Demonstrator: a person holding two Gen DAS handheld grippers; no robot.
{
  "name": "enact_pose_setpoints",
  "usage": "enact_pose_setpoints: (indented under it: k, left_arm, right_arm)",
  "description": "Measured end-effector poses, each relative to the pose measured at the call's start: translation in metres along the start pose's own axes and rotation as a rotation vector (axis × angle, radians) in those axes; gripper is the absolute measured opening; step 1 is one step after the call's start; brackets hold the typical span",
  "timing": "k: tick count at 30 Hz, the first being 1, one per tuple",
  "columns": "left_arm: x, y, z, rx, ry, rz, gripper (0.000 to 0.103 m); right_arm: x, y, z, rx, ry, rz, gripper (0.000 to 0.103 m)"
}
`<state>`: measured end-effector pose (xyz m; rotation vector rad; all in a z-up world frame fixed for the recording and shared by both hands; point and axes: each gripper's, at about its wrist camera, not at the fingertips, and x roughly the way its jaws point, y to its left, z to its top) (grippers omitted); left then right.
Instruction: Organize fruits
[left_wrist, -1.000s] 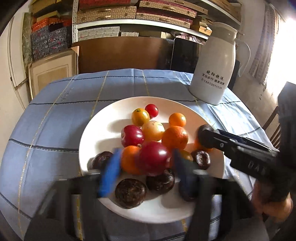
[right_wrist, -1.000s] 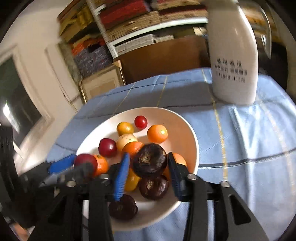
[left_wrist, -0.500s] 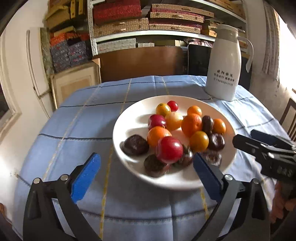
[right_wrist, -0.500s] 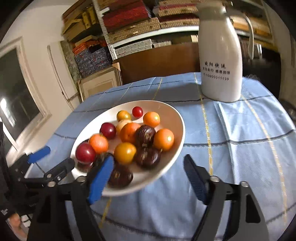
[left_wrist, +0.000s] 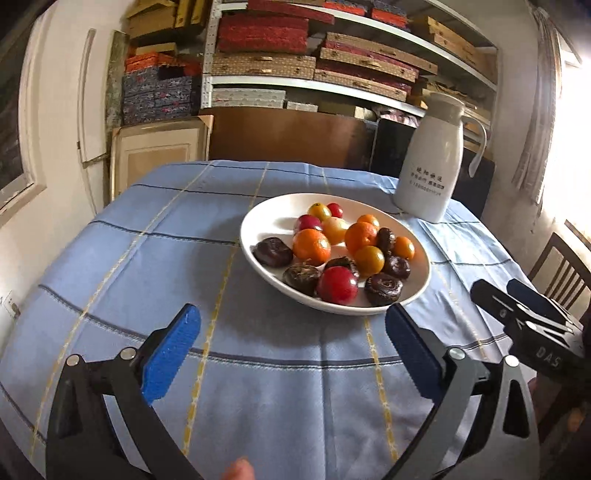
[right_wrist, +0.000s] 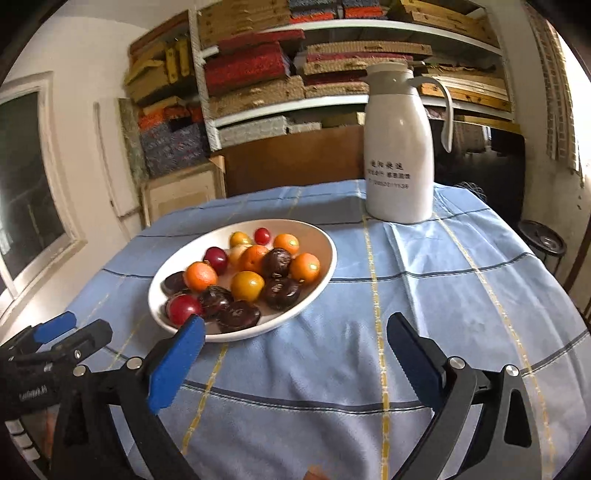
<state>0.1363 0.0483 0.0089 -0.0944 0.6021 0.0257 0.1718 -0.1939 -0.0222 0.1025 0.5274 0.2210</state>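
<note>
Left gripper (left_wrist: 291, 343) and right gripper (right_wrist: 295, 350): jaws just opened wide, empty, short of the plate (left_wrist: 258, 216). All fruit sits plated, likely task-complete standoff.

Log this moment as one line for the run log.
left gripper: open, empty, jaws just opened | right gripper: open, empty, jaws just opened | fruits: all on white plate | both grippers short of plate

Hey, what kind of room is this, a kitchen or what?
Likely a lived-in dining or storage room: a table under a blue cloth, a plate of fruit, a white jug, and shelves stacked with boxes.
</note>
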Motion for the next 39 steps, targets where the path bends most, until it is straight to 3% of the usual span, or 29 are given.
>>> enact_pose_setpoints:
  k: [5, 16, 24, 29, 39]
  left_arm:
    - [0.002, -0.007, 0.000, 0.055, 0.010, 0.117, 0.098]
    - [-0.009, -0.016, 0.000, 0.093, -0.021, 0.082, 0.098]
    - [-0.010, -0.018, -0.001, 0.098, -0.018, 0.072, 0.098]
    - [-0.014, -0.023, -0.004, 0.121, -0.055, 0.138, 0.098]
    - [-0.010, -0.022, -0.003, 0.122, -0.035, 0.115, 0.098]
  right_arm:
    - [0.000, 0.015, -0.004, -0.070, -0.004, -0.010, 0.099]
    - [-0.018, 0.025, -0.006, -0.106, -0.074, 0.002, 0.099]
    - [-0.017, 0.027, -0.007, -0.107, -0.070, -0.005, 0.099]
    - [-0.018, 0.028, -0.007, -0.110, -0.067, -0.009, 0.099]
    - [-0.012, 0.024, -0.007, -0.077, -0.026, 0.007, 0.099]
